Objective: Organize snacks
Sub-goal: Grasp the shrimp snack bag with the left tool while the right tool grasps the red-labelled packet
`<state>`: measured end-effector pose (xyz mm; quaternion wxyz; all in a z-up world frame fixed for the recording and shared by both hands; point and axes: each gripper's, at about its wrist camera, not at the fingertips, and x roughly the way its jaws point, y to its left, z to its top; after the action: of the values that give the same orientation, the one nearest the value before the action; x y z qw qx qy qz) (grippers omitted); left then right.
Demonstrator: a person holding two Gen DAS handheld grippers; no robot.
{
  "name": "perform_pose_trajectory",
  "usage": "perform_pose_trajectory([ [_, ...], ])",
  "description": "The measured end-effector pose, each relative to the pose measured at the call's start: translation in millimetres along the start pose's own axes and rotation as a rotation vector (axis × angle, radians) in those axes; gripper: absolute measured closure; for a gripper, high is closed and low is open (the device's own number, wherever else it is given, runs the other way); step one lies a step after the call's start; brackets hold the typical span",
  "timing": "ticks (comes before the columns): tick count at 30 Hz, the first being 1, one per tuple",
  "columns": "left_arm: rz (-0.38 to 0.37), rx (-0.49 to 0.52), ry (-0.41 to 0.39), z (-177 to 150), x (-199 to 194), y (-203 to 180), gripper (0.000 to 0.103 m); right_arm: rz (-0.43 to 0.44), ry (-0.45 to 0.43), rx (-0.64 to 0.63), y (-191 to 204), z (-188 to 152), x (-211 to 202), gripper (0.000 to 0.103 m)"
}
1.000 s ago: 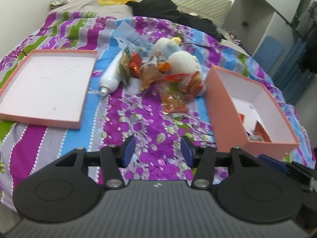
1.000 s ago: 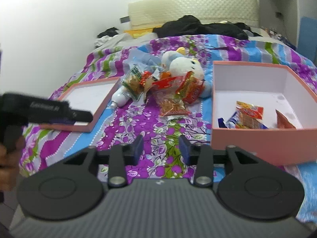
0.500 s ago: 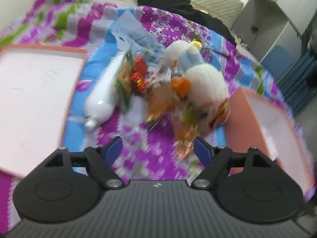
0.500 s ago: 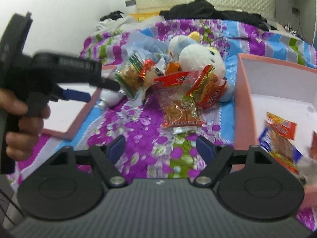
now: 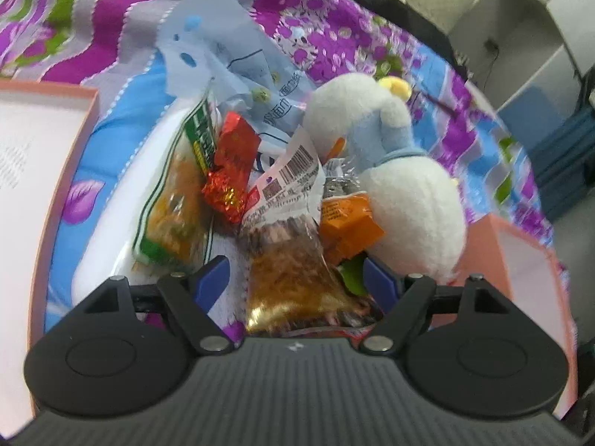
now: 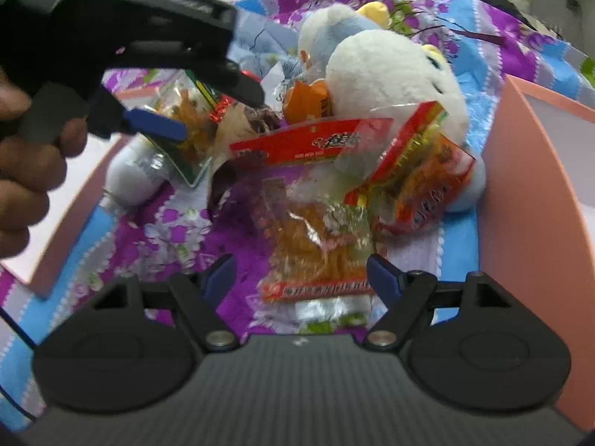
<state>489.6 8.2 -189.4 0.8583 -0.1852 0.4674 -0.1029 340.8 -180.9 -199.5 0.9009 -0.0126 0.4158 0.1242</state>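
Left claw point(image 5: 295, 277) gaping over crinkly brown snack packet point(image 5: 293, 260) — (plush toy point(image 5: 405, 200) beside).

A bed covered by a purple, blue and green flowered bedspread point(image 6: 174, 230) is being used as the surface. Lying on it are a heap of snack packets point(image 6: 319, 234), a white plush toy point(image 5: 409, 200), a white bottle point(image 6: 132, 174), a pale blue wrapper point(image 5: 223, 44), a pink box point(image 6: 535, 200) and, at the left, what is probably its pink lid point(image 5: 33, 141).
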Motion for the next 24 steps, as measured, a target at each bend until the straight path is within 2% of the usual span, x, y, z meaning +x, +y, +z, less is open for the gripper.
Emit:
perform_pose_trajectory([
  [4,0.014,0.013,0.04,8.5,16.3,-3.0,0.021,-0.014,0.04,-0.048,0.9,6.9,20.6,0.024],
  [7,0.041,-0.022,0.065,11.2,28.7,1.3,0.022,-0.023,0.064,-0.076,3.5,8.6,30.9,0.025],
  [12,0.037,-0.028,0.133,2.5,49.0,-0.7,0.022,-0.038,0.086,-0.11,7.7,3.6,39.3,0.025],
  [13,0.041,-0.04,0.146,-0.2,53.1,1.1,0.026,-0.039,0.086,-0.12,8.6,2.9,39.7,0.026],
  [14,0.038,-0.06,0.161,-2.7,57.2,4.2,0.033,-0.039,0.087,-0.127,9.8,3.0,40.2,0.027],
  [16,0.021,-0.096,0.17,-5.8,61.7,9.7,0.035,-0.037,0.089,-0.128,10.5,2.7,39.8,0.03],
  [20,0.013,-0.087,0.152,-6.8,53.8,9.3,0.043,-0.031,0.086,-0.127,10.7,0.7,37.0,0.041],
  [24,0.029,-0.06,0.125,-7.2,34.0,5.0,0.046,-0.028,0.092,-0.128,16.5,-2.8,27.3,0.049],
])
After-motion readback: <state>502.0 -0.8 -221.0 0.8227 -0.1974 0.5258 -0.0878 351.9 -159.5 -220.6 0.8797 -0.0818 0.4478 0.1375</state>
